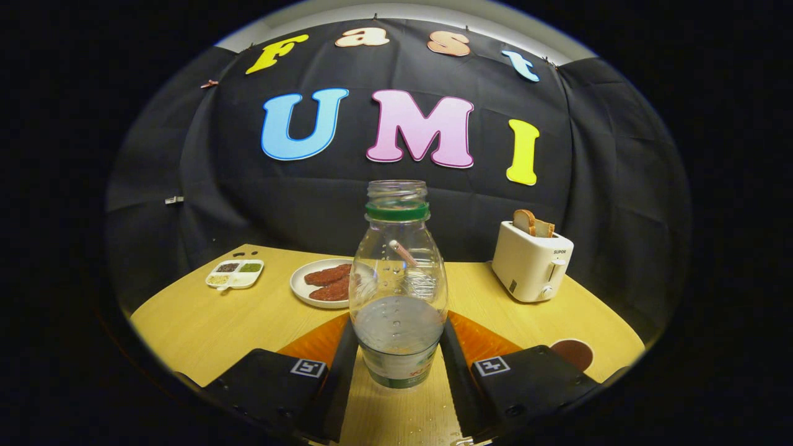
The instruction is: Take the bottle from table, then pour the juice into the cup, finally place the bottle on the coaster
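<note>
Uncapped clear bottle (398, 291) upright between gripper (398, 356) fingers

One bottle (398, 291), one toaster (531, 262), one plate (303, 286), one divided dish (235, 274), two patties (328, 282), one coaster (574, 353).

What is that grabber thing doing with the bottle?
A person's hand-held gripper has its two fingers around a clear bottle on the wooden table, gripping it low down. The bottle is upright, uncapped and partly full. A round coaster lies to the right, near a toaster.
</note>
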The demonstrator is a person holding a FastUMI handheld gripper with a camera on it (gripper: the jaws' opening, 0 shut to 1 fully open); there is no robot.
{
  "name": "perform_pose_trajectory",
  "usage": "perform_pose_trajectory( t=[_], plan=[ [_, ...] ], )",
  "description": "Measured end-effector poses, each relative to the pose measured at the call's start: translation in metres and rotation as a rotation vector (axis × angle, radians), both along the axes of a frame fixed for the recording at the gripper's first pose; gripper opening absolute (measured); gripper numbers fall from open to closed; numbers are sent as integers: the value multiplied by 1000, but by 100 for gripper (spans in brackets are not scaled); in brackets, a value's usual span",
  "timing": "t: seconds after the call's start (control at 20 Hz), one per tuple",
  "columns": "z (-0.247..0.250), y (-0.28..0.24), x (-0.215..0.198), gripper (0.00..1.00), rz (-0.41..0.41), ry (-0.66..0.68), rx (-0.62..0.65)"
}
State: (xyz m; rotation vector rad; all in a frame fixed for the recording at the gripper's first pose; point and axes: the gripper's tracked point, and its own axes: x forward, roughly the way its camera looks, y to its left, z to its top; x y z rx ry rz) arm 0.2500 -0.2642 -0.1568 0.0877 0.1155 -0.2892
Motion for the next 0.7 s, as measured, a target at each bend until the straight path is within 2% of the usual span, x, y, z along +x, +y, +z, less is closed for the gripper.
perform_pose_trajectory(
  t=[0.2, 0.7],
  plan=[
    [-10, -18, 28, 71, -34, -9, 14],
    [-26, 3, 61, 72, 10, -5, 60]
  ],
)
